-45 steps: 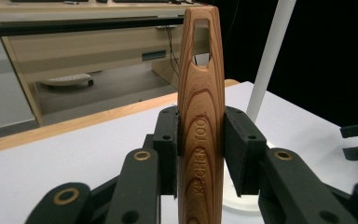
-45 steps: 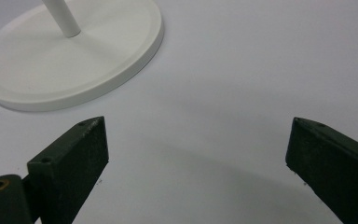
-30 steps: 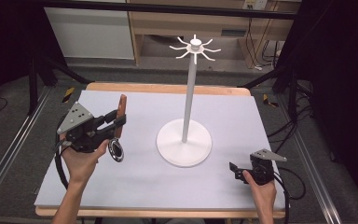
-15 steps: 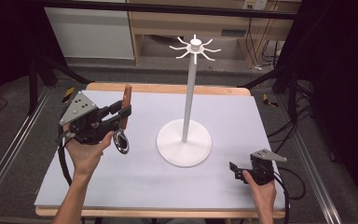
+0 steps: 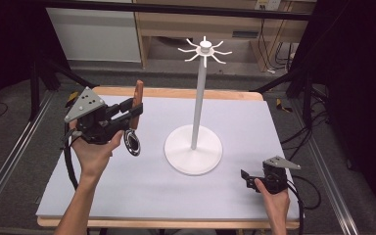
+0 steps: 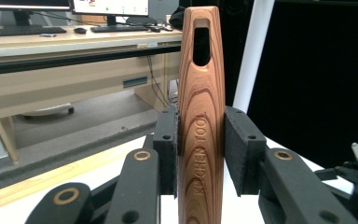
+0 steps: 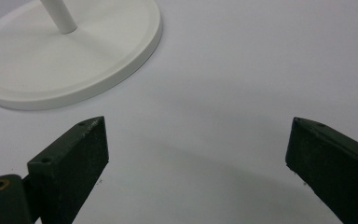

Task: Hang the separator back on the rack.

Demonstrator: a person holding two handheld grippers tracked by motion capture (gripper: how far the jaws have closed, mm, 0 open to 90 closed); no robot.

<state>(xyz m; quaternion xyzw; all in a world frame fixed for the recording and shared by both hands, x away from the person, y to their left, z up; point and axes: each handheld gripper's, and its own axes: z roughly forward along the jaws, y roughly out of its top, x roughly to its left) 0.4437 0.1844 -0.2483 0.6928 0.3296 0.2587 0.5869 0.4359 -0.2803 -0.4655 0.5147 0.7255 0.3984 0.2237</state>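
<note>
While your left gripper (image 5: 129, 110) pinches the wooden handle (image 6: 201, 116) of the kitchen tool (image 5: 133, 117), pads pressed on both sides of it, the tool hangs above the left part of the white mat (image 5: 142, 196), handle end up, dark round head (image 5: 132, 144) down and clear of the surface. In the left gripper view the handle stands upright between the pads, with its slotted hole (image 6: 201, 44) above them.

Around it: the white hook stand (image 5: 196, 103) sits mid-table, round base (image 5: 193, 149) just to the right of the tool head, its thin pole rising to a crown of hooks (image 5: 204, 49). That pole is the one obstacle between your two hands. Your right gripper (image 5: 247, 178) rests low near the front right corner, jaws spread wide with nothing between them; its own view shows bare mat and the base rim (image 7: 135, 51) ahead.

Versus a second ago: the left hand has lifted the tool higher and the head is now off the mat; the right hand has not moved.

Room: open mat in front of the stand and between your hands. The left gripper is close to the table's left edge (image 5: 54, 166), the right gripper near the front right edge. A desk with monitors (image 6: 109, 7) stands beyond the table.
</note>
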